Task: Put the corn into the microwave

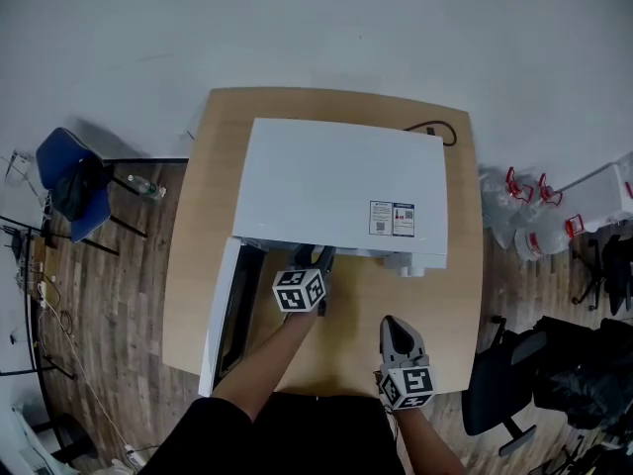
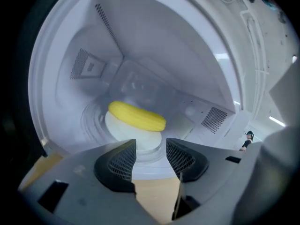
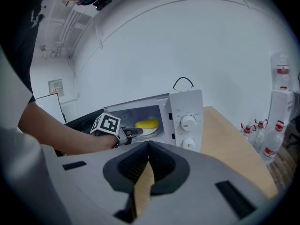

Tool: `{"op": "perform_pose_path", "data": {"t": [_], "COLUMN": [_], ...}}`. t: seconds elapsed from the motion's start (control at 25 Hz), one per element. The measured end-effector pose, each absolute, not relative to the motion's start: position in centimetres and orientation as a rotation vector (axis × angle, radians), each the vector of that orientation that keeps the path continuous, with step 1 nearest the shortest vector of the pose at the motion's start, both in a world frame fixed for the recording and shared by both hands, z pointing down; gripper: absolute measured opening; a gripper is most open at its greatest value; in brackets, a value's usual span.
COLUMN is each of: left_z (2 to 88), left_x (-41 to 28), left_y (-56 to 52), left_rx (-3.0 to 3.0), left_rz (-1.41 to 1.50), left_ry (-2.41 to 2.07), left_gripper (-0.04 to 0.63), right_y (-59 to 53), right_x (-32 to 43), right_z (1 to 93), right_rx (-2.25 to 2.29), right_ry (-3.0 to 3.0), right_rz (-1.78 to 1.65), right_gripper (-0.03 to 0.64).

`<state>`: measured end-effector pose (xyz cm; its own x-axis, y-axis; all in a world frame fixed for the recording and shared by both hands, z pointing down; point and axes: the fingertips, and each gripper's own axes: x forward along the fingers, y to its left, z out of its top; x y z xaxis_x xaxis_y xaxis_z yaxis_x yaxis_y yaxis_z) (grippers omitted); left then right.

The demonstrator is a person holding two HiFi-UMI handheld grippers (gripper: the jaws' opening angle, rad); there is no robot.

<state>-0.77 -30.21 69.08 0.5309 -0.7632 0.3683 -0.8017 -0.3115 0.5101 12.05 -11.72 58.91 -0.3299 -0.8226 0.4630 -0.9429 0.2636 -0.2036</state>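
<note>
Left gripper [image 2: 151, 149] gapes empty, corn [image 2: 137, 116] lying at twelve o'clock; in head view the microwave [image 1: 341, 184] roof hides it. Right gripper [image 3: 148, 146] is closed.

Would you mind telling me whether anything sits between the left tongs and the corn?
Nothing visible does. The corn lies on a white plate inside the microwave, just beyond the left tongs, whose jaws stand apart with only open air between them.

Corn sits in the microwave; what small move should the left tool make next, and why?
Probably back the left tool out of the microwave: its jaws stand apart and empty, the corn lies on the plate inside, and the door hangs open.
</note>
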Motion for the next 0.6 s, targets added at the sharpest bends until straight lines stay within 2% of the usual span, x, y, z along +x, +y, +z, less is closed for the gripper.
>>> {"op": "perform_pose_path", "data": {"t": [0.2, 0.6], "left_z": [62.6, 52.6], "left_x": [-0.2, -6.3], "left_y": [-26.6, -14.6], "left_rx": [2.36, 2.352], "left_rz": [0.049, -0.111], "left_ry": [-1.246, -1.363], "left_gripper": [0.178, 0.178], "right_y": [-11.2, -8.2], "right_x": [10.8, 7.7], "right_z": [57.6, 52.6], "right_rx": [1.617, 1.658], "right_ry": [-2.306, -2.391], "right_rz": [0.619, 0.51], "right_gripper": [0.058, 0.058]}}
